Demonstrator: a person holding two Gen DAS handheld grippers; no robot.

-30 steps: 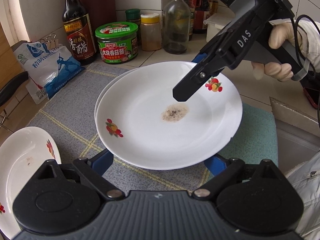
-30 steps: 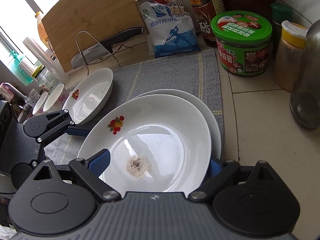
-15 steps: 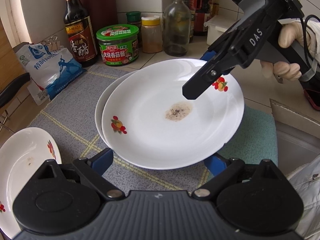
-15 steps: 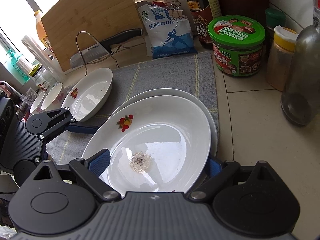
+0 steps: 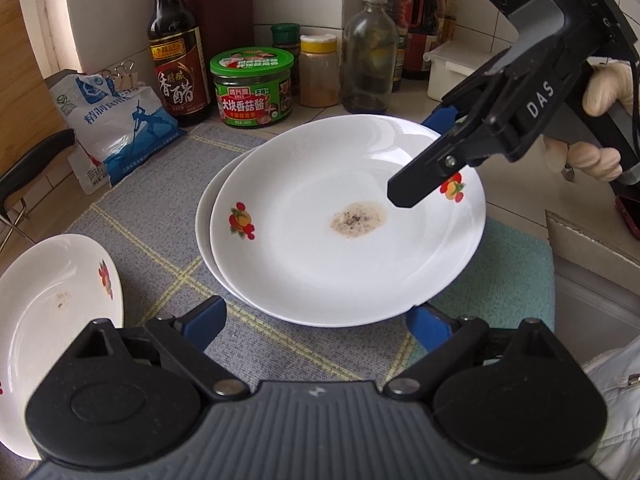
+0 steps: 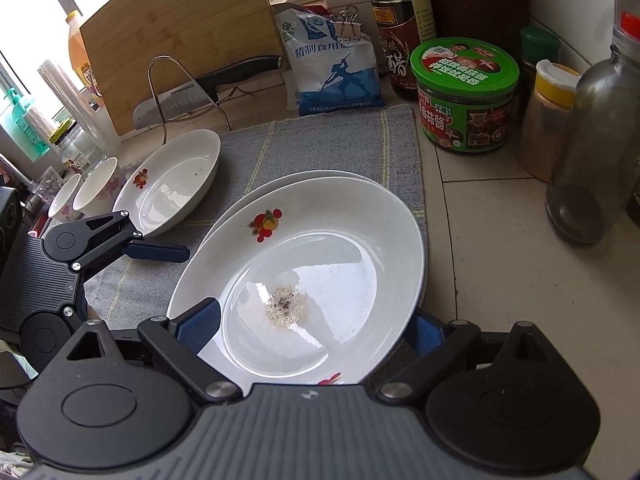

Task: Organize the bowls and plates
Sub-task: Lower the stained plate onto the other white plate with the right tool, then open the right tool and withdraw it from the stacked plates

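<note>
A white plate with fruit prints and a brown stain (image 5: pixel 320 248) (image 6: pixel 340 248) lies shifted right on a second white plate (image 5: pixel 206 216) (image 6: pixel 280 182) on the grey mat (image 5: pixel 132 216). My left gripper (image 5: pixel 316 322) (image 6: pixel 156 250) stands wide at the top plate's near rim, its blue fingertips tucked under the edge. From the opposite side my right gripper (image 6: pixel 312 328) (image 5: pixel 420 156) also stands wide, one finger over the plate and the other below its rim. A third plate (image 5: pixel 52 312) (image 6: pixel 172 184) sits at the left, with two small bowls (image 6: pixel 96 188) beside it.
A green-lidded jar (image 5: pixel 252 88), a vinegar bottle (image 5: pixel 176 60), a glass bottle (image 5: pixel 368 52) and a salt bag (image 5: pixel 116 128) line the wall. A knife on a wire rack (image 6: pixel 208 84) and a cutting board (image 6: pixel 180 40) stand behind the plates. A green cloth (image 5: pixel 512 264) and a sink edge (image 5: pixel 592 240) lie at the right.
The top plate has slid to the right over the lower plate, along with the right gripper. In the left wrist view, more of the lower plate's left rim now shows.
</note>
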